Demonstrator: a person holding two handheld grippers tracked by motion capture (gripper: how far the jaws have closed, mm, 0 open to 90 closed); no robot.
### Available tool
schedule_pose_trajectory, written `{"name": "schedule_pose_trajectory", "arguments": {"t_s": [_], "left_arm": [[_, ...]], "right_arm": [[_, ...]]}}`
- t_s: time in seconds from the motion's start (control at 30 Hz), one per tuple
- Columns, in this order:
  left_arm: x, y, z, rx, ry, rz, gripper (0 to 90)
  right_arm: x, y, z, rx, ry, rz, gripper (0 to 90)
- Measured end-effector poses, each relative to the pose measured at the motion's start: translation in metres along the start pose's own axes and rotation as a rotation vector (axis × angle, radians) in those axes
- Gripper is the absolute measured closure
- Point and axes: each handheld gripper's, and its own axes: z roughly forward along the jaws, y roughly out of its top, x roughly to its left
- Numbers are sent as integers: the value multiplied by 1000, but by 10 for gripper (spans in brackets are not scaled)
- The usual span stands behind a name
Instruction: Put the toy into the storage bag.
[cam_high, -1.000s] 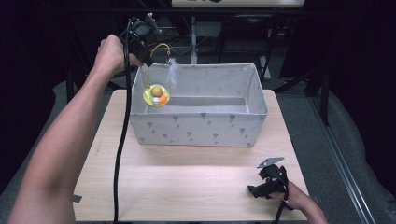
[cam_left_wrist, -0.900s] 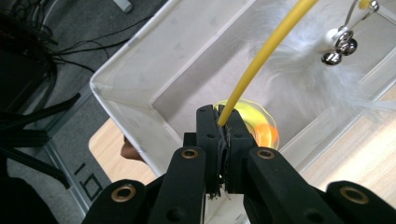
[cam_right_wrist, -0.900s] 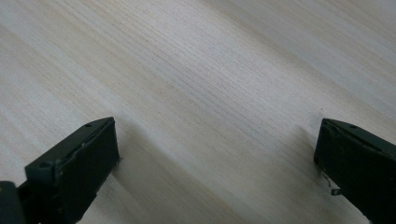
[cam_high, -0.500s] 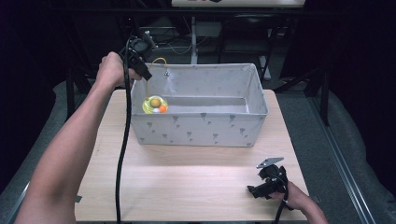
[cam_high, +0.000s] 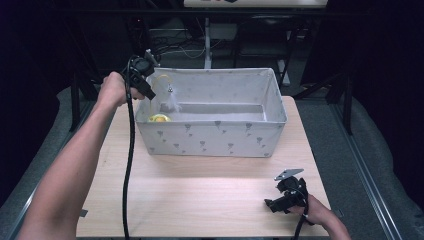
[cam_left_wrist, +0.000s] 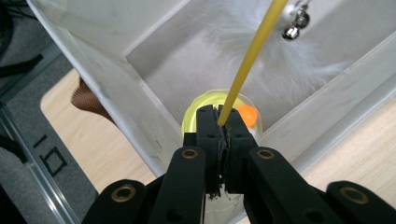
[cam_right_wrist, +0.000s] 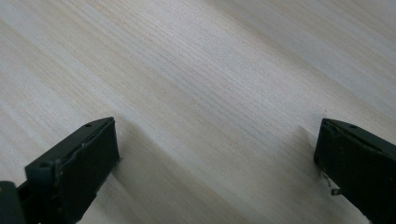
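Note:
My left gripper (cam_high: 148, 91) hangs over the left end of a white fabric bin (cam_high: 215, 136), shut on the thin yellow stick (cam_left_wrist: 252, 55) of a wand toy. The stick (cam_high: 161, 78) arcs over the bin's rim. Small silver bells (cam_left_wrist: 296, 24) and a white feather tuft (cam_high: 173, 103) dangle from it inside the bin. A yellow-green round toy (cam_high: 159, 118) with an orange ball (cam_left_wrist: 247, 114) lies in the bin's near left corner, just beyond my left gripper (cam_left_wrist: 223, 122). My right gripper (cam_high: 274, 204) rests low over the wooden table (cam_high: 200, 192) at the front right, open, with bare wood between its fingers (cam_right_wrist: 74, 163).
The bin takes up the far half of the table. A brown ribbed thing (cam_left_wrist: 87, 98) lies on the table just outside the bin's left wall. A black cable (cam_high: 131, 150) hangs from my left gripper across the table's left side. Dark stands and cables lie beyond the table.
My left hand has come down and slightly left, lowering the wand's feather into the bin. The round toy now sits lower and further into the corner. The right gripper has stayed put.

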Motion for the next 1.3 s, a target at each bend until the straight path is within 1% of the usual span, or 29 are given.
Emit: {"name": "schedule_pose_trajectory", "arguments": {"t_s": [0.3,0.33,0.53,0.63,0.77,0.8,0.97,1.0,1.03,1.07,1.13,1.17,1.2,1.23,1.3], "left_arm": [[3,-21,19,48,-19,-17,879],[4,-23,21,55,-16,-12,879],[4,-33,32,85,-21,-16,879],[4,-36,37,93,-32,-21,878],[1,-35,37,114,-19,3,878],[0,-35,39,124,-8,9,878],[-1,-40,47,139,-16,1,874],[-1,-40,46,136,-17,-1,872],[-2,-40,44,114,-8,-5,864],[-3,-40,40,98,1,-5,839],[-5,-40,33,88,16,5,784],[-6,-41,29,79,14,4,762],[-6,-42,25,63,12,-2,726],[-5,-44,20,45,22,-13,672],[-3,-48,8,6,22,-24,585]], "right_arm": [[0,0,0,0,0,-1,0],[0,0,0,-1,-1,-1,0],[0,0,0,-2,-1,0,0],[0,0,0,0,-1,0,0],[0,0,0,-2,-1,0,0],[0,0,0,-2,-1,0,0],[0,0,0,-2,0,-1,0],[0,0,0,-2,-1,-1,0],[0,0,0,-2,-1,-1,0],[0,0,0,-2,-1,-1,0],[0,0,0,-2,-1,0,0],[0,0,0,-2,0,-1,0],[0,0,0,-1,0,0,0],[0,0,0,-2,0,-1,0],[0,0,0,-2,0,-1,0]]}}
